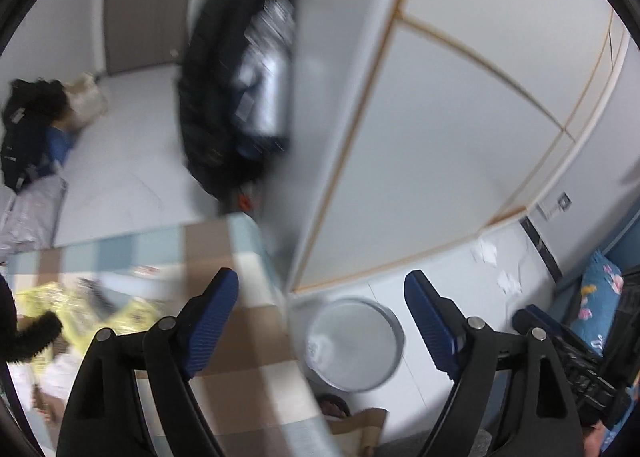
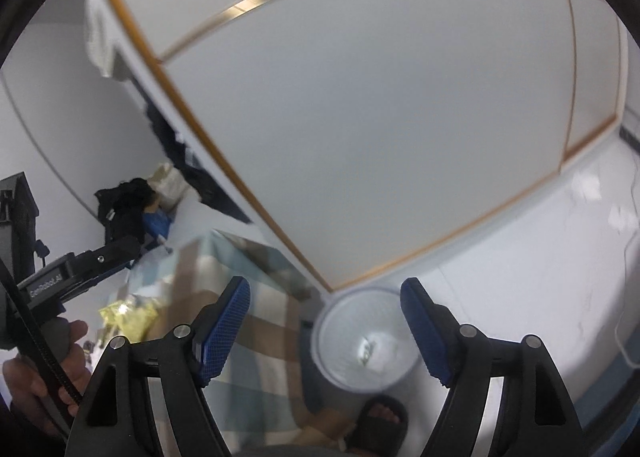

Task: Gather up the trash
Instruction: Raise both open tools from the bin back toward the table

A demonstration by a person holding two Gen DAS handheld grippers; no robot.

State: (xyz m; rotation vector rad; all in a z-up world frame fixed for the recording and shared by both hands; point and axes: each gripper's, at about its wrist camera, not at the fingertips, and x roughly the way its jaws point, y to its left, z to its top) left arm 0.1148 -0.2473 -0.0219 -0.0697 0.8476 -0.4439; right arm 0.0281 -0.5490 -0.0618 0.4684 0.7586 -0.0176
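Both grippers, left [image 1: 320,321] & right [image 2: 325,327], jaws wide, empty, above round grey plastic bin [image 1: 352,341]; next: fetch crumpled yellow wrapper [image 1: 80,313] off checked-cloth counter [image 1: 224,241].

A lived-in room of a home, likely a bedroom: tall white wardrobe doors [image 1: 460,129] with thin gold trim fill one wall, a table under a checked blue-and-brown cloth [image 1: 240,321] stands beside a small round waste bin [image 1: 352,341] on the pale tiled floor [image 1: 132,161], dark bags and clothes [image 1: 28,129] are heaped by the far wall, and a floral blue cushion [image 1: 600,297] sits at the edge
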